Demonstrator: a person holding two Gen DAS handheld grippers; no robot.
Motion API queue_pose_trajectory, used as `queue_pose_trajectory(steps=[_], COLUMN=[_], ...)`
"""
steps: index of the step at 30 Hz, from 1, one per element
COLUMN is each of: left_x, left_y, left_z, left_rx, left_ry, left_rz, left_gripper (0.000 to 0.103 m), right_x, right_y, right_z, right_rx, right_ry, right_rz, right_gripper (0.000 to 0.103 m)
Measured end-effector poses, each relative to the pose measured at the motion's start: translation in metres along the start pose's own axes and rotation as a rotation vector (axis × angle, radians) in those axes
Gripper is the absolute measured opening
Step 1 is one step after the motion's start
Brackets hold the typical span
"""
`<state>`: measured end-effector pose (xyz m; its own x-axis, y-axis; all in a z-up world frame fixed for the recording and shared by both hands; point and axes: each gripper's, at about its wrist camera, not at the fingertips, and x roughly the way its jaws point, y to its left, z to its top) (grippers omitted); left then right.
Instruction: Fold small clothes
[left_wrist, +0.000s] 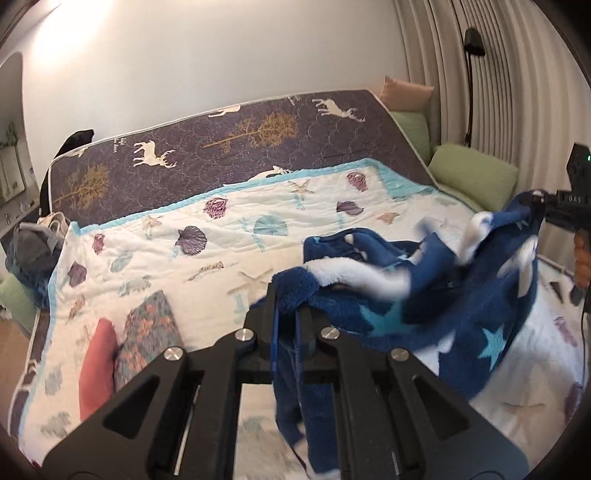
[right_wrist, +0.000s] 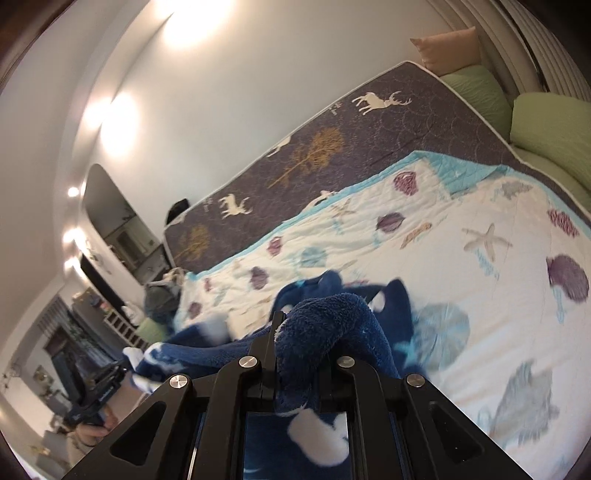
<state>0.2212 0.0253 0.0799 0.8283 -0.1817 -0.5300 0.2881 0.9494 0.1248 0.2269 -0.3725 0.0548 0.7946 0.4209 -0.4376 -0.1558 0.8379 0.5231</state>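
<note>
My left tool (left_wrist: 286, 295) is clenched on one edge of the blue fleece garment (left_wrist: 424, 295), which fills the lower right of the left wrist frame and hangs blurred above the seashell quilt (left_wrist: 221, 258) on the bed. My right tool (right_wrist: 291, 325) is clamped on another fuzzy fold of the same garment at lower centre of its frame. Folded clothes (left_wrist: 147, 332) lie on the quilt at lower left. Green pillows (left_wrist: 472, 177) sit at upper right.
</note>
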Motion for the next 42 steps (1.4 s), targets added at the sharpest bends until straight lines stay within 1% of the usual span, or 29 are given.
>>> queue_pose_trajectory(steps=[3, 4, 5, 7, 9, 13, 15, 16, 17, 18, 20, 22, 23, 24, 25, 26, 27, 28, 29, 30, 31, 32, 33, 35, 36, 38, 40, 41, 42], left_x=[0.041, 0.063, 0.076, 0.109, 0.141, 0.197, 0.213, 0.217, 0.219, 0.218, 0.214, 0.210, 0.206, 0.193, 0.181, 0.175, 0.160, 0.147, 0.128, 0.117, 0.105, 0.091, 0.080, 0.068, 0.063, 0.066, 0.079, 0.087, 0.095], left_y=[-0.001, -0.001, -0.001, 0.001, 0.007, 0.016, 0.016, 0.014, 0.012, 0.009, 0.006, 0.011, 0.014, 0.017, 0.022, 0.027, 0.030, 0.032, 0.032, 0.032, 0.031, 0.028, 0.024, 0.017, 0.012, 0.005, 0.002, 0.003, 0.006], left_z=[0.010, 0.013, 0.014, 0.012, 0.004, -0.031, -0.049, -0.053, -0.056, -0.057, -0.054, -0.049, -0.047, -0.045, -0.043, -0.044, -0.046, -0.048, -0.054, -0.059, -0.067, -0.079, -0.091, -0.113, -0.129, -0.150, -0.160, -0.161, -0.157], left_rx=[0.025, 0.035, 0.039, 0.040, 0.014, -0.018, -0.027, -0.027, -0.023, -0.015, -0.012, -0.034, -0.048, -0.077, -0.101, -0.117, -0.134, -0.142, -0.148, -0.153, -0.164, -0.186, -0.210, -0.245, -0.270, -0.324, -0.381, -0.427, -0.476], left_ry=[0.040, 0.065, 0.077, 0.115, 0.174, 0.310, 0.347, 0.349, 0.338, 0.321, 0.321, 0.329, 0.327, 0.315, 0.300, 0.290, 0.277, 0.266, 0.259, 0.264, 0.280, 0.301, 0.307, 0.343, 0.379, 0.418, 0.464, 0.469, 0.446], left_rz=[0.025, 0.042, 0.053, 0.074, 0.074, 0.096, 0.101, 0.101, 0.107, 0.117, 0.128, 0.141, 0.144, 0.141, 0.130, 0.121, 0.111, 0.103, 0.090, 0.064, 0.014, -0.063, -0.118, -0.186, -0.225, -0.282, -0.313, -0.320, -0.331], left_gripper=[0.008, 0.008, 0.008, 0.008, 0.008, 0.011, 0.014, 0.014, 0.014, 0.014, 0.016, 0.023, 0.030, 0.037, 0.041, 0.054, 0.068, 0.072, 0.076, 0.078, 0.080, 0.086, 0.088, 0.090, 0.090, 0.090, 0.090, 0.090, 0.090], right_x=[0.035, 0.048, 0.064, 0.091, 0.119, 0.183, 0.208, 0.217, 0.220, 0.220, 0.215, 0.209, 0.204, 0.196, 0.185, 0.170, 0.158, 0.137, 0.123, 0.108, 0.091, 0.076, 0.061, 0.041, 0.033, 0.025, 0.030, 0.035, 0.041], right_y=[-0.010, -0.014, -0.019, -0.031, -0.048, -0.096, -0.119, -0.127, -0.133, -0.135, -0.135, -0.131, -0.126, -0.121, -0.115, -0.109, -0.104, -0.099, -0.096, -0.095, -0.096, -0.099, -0.103, -0.112, -0.116, -0.127, -0.138, -0.142, -0.144], right_z=[0.014, 0.018, 0.022, 0.028, 0.032, 0.028, 0.016, 0.009, 0.004, 0.001, 0.002, 0.006, 0.007, 0.009, 0.010, 0.010, 0.011, 0.008, 0.006, 0.001, -0.006, -0.016, -0.029, -0.054, -0.068, -0.096, -0.116, -0.119, -0.117], right_rx=[-0.004, -0.004, -0.006, -0.009, 0.009, 0.114, 0.149, 0.159, 0.165, 0.169, 0.173, 0.166, 0.158, 0.147, 0.131, 0.110, 0.091, 0.068, 0.060, 0.057, 0.062, 0.074, 0.093, 0.140, 0.170, 0.251, 0.359, 0.402, 0.429], right_ry=[0.010, 0.015, 0.021, 0.033, 0.053, 0.191, 0.258, 0.285, 0.287, 0.279, 0.274, 0.276, 0.274, 0.265, 0.251, 0.227, 0.204, 0.180, 0.171, 0.167, 0.171, 0.183, 0.206, 0.250, 0.271, 0.325, 0.362, 0.350, 0.317], right_rz=[-0.018, -0.030, -0.050, -0.084, -0.112, -0.145, -0.167, -0.166, -0.160, -0.150, -0.139, -0.145, -0.155, -0.165, -0.178, -0.194, -0.202, -0.210, -0.216, -0.222, -0.229, -0.230, -0.228, -0.221, -0.205, -0.145, -0.033, -0.001, 0.022], right_gripper=[0.010, 0.010, 0.010, 0.010, 0.010, 0.013, 0.013, 0.014, 0.014, 0.014, 0.016, 0.020, 0.024, 0.033, 0.039, 0.050, 0.056, 0.059, 0.064, 0.068, 0.069, 0.070, 0.070, 0.070, 0.071, 0.072, 0.073, 0.076, 0.079])
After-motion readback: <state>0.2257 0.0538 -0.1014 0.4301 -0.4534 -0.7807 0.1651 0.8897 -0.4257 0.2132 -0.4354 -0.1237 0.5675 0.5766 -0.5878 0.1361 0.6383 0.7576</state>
